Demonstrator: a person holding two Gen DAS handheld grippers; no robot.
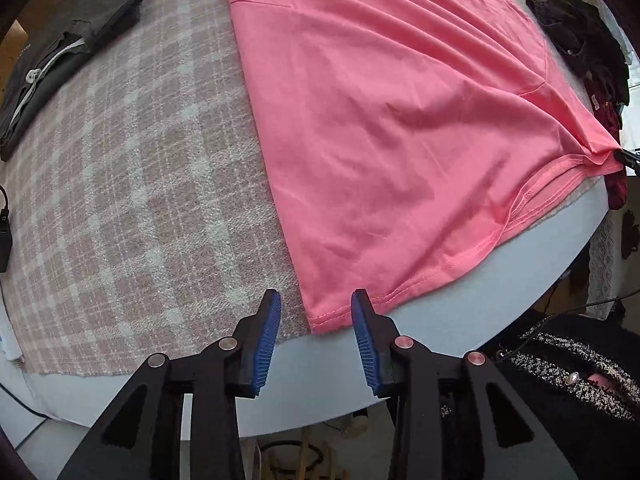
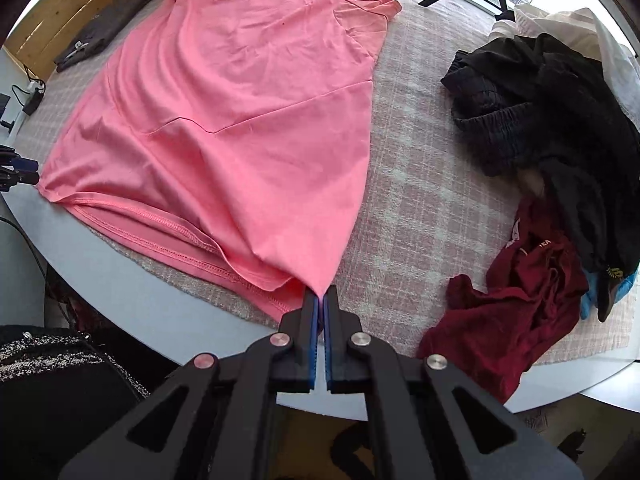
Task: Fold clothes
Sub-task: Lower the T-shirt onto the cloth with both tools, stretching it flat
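- Left gripper (image 1: 316,304): jaws apart, nothing pinched, just above pink shirt (image 1: 400,128) hem corner.
- Right gripper (image 2: 321,300): clamped on opposite hem corner.
- Spread flat over checked cloth (image 1: 132,184) on table (image 1: 460,304).
- Beyond: dark clothes pile (image 2: 552,120), maroon garment (image 2: 508,304).

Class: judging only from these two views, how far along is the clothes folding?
Done: a dark garment lies folded. In hand: the pink shirt lies spread flat, right gripper shut on its hem corner, left gripper open at the other. Left: the unfolded pile.
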